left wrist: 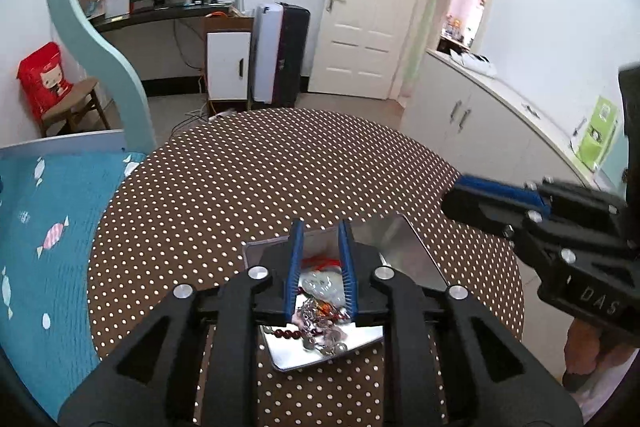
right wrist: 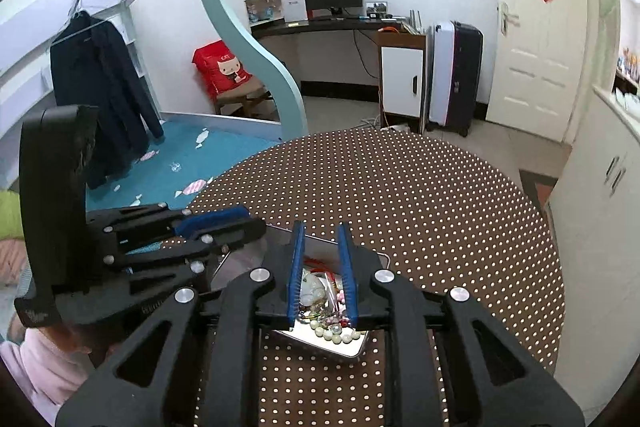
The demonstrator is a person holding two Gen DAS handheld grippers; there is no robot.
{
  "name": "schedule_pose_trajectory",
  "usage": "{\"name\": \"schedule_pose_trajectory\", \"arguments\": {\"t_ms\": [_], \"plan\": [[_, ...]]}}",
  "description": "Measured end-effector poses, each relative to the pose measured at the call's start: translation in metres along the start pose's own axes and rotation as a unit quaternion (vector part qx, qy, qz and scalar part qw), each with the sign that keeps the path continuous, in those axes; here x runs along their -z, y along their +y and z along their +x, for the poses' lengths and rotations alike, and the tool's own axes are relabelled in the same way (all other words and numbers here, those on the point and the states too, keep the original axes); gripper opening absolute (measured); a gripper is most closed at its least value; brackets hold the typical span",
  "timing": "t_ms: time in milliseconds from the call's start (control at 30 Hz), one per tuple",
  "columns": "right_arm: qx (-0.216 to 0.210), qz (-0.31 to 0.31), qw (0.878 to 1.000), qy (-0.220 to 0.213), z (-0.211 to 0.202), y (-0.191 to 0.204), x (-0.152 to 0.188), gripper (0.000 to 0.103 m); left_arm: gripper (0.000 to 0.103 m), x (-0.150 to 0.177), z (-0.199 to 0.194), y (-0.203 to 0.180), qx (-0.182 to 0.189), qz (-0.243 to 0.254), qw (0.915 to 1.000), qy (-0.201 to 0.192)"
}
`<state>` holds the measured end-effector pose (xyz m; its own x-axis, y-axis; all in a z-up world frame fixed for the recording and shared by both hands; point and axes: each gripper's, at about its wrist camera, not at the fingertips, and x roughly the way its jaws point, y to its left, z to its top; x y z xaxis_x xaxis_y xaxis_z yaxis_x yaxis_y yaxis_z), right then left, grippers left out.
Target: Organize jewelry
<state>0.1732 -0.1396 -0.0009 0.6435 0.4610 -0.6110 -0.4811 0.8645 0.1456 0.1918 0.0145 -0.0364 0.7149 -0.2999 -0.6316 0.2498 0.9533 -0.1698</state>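
Steel, shiny and mirror-like, the tray [left wrist: 404,251] sits on the brown dotted surface [left wrist: 248,179] near its close edge, and everything else is placed from it. Heaped in the tray is the jewelry [left wrist: 320,303]: a pale silvery pendant piece, red cord, chain and beads.

Left view: the left tongs [left wrist: 320,267] hang directly over the tray, blue pads spread apart and gripping nothing, the heap showing in the gap between them. Dark red beads [left wrist: 286,334] lie at the tray's near-left corner, a string this view alone shows clearly. Right of the tray, the right tongs [left wrist: 456,197] reach in from the side; from this angle I cannot tell their gap. A bare stretch of tray reflects light on the right side.

Right view: the right tongs [right wrist: 320,267] also hover above the tray [right wrist: 356,349], released, with nothing between the pads. Here a string of pale green-white beads [right wrist: 336,335] curls at the tray's near edge, hidden from the other camera. Left of the tray, the left tongs [right wrist: 244,219] show in profile. Beyond the tray's left lies a bed with a teal sheet [right wrist: 224,147], and a dark coat [right wrist: 104,75] hangs above it.
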Motion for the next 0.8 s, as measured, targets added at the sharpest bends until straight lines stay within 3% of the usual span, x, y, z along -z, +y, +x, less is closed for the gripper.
{"name": "schedule_pose_trajectory", "arguments": {"t_ms": [33, 67, 100, 167, 333, 367, 433, 500, 800], "plan": [[0.002, 0.001, 1.000, -0.001, -0.001, 0.000, -0.001, 0.017, 0.020, -0.003, -0.001, 0.002, -0.001, -0.002, 1.0000, -0.001], [0.006, 0.001, 1.000, -0.002, -0.003, 0.001, -0.001, 0.020, 0.032, -0.006, -0.002, 0.004, -0.004, -0.003, 1.0000, -0.002], [0.010, 0.001, 1.000, -0.006, -0.007, 0.002, -0.002, 0.024, 0.051, -0.006, -0.004, 0.006, -0.007, -0.004, 1.0000, -0.004], [0.010, 0.002, 1.000, -0.013, -0.013, 0.003, -0.001, 0.031, 0.069, -0.007, -0.012, 0.006, -0.014, -0.001, 0.9997, -0.020], [0.029, 0.001, 0.999, -0.035, -0.032, 0.009, -0.002, 0.048, 0.070, 0.004, -0.029, 0.002, -0.044, -0.006, 0.9985, -0.030], [0.035, 0.003, 0.999, -0.040, -0.036, 0.011, -0.002, 0.054, 0.075, 0.006, -0.034, 0.002, -0.055, -0.014, 0.9978, -0.033], [0.050, 0.007, 0.997, -0.051, -0.045, 0.013, -0.002, 0.068, 0.079, 0.009, -0.048, -0.001, -0.070, -0.023, 0.9963, -0.043], [0.067, 0.008, 0.995, -0.071, -0.059, 0.018, 0.001, 0.092, 0.085, 0.011, -0.062, -0.007, -0.085, -0.025, 0.9946, -0.053], [0.125, 0.037, 0.985, -0.117, -0.102, 0.019, 0.009, 0.096, 0.088, 0.011, -0.113, -0.035, -0.129, -0.004, 0.9867, -0.099]]}}
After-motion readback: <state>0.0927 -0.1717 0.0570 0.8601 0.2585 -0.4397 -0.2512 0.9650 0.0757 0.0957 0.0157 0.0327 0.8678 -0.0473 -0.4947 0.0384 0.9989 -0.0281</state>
